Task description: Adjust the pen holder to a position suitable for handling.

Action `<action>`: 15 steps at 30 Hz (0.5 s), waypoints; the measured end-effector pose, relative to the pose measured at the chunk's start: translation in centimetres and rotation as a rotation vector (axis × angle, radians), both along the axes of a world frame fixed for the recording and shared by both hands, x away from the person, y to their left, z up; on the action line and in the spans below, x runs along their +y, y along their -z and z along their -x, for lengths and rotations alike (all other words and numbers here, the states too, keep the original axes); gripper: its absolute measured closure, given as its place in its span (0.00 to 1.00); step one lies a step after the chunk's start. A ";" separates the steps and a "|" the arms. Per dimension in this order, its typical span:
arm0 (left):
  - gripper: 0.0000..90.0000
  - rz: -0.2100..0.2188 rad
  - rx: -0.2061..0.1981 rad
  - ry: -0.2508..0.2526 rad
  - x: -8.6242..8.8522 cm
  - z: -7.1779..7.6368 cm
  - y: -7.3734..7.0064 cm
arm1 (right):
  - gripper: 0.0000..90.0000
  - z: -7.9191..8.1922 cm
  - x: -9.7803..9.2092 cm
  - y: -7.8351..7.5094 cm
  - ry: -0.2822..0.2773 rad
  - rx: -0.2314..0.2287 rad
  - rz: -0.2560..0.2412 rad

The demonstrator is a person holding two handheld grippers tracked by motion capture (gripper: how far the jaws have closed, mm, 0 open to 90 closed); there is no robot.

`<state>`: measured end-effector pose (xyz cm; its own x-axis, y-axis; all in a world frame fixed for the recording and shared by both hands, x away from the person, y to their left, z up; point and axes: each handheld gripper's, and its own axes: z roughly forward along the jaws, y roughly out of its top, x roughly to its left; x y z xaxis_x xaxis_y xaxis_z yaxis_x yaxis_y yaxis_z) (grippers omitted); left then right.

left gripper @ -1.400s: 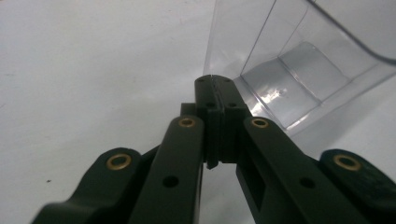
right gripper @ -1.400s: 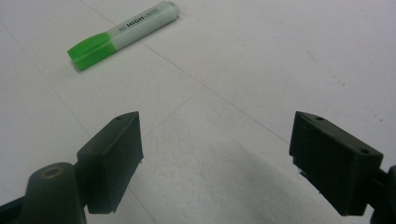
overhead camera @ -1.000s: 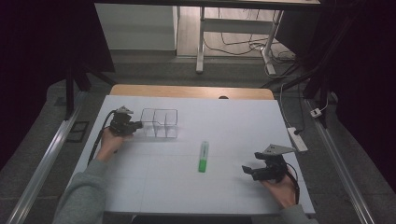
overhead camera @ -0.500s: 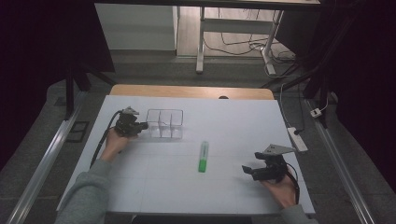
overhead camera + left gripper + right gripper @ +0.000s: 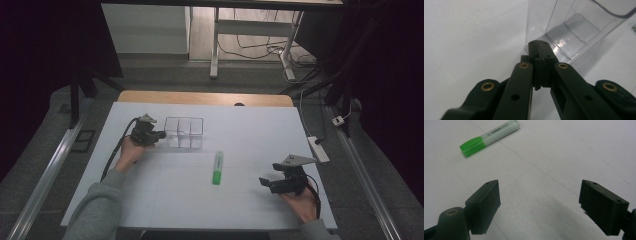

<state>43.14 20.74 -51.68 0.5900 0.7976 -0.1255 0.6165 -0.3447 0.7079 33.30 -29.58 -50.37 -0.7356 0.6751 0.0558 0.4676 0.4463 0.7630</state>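
Note:
A clear plastic box (image 5: 184, 132) with several compartments stands at the back left of the white table (image 5: 165, 200). My left gripper (image 5: 161, 134) is shut, and its tips sit against the box's left end. In the left gripper view the shut jaws (image 5: 537, 42) meet the near corner of the clear box (image 5: 574, 27), with nothing between them. A green highlighter (image 5: 217, 168) lies capped in the middle of the table. My right gripper (image 5: 263, 181) rests open at the front right and faces the highlighter (image 5: 490, 137). Its open jaws (image 5: 539, 185) are well short of the pen.
A white power strip (image 5: 318, 148) lies just off the table's right edge. A wooden strip (image 5: 205, 97) runs along the far edge. Metal rails (image 5: 45, 175) flank the table, and desk legs and cables stand beyond it.
My left gripper has slid to the right, and the clear box has shifted right with it. The right gripper and the highlighter have stayed in place.

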 end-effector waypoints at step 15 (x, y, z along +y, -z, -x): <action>0.99 -0.005 0.002 0.049 -2.4 -0.3 -0.1 | 0.18 0.0 0.0 0.0 -0.001 0.003 -0.002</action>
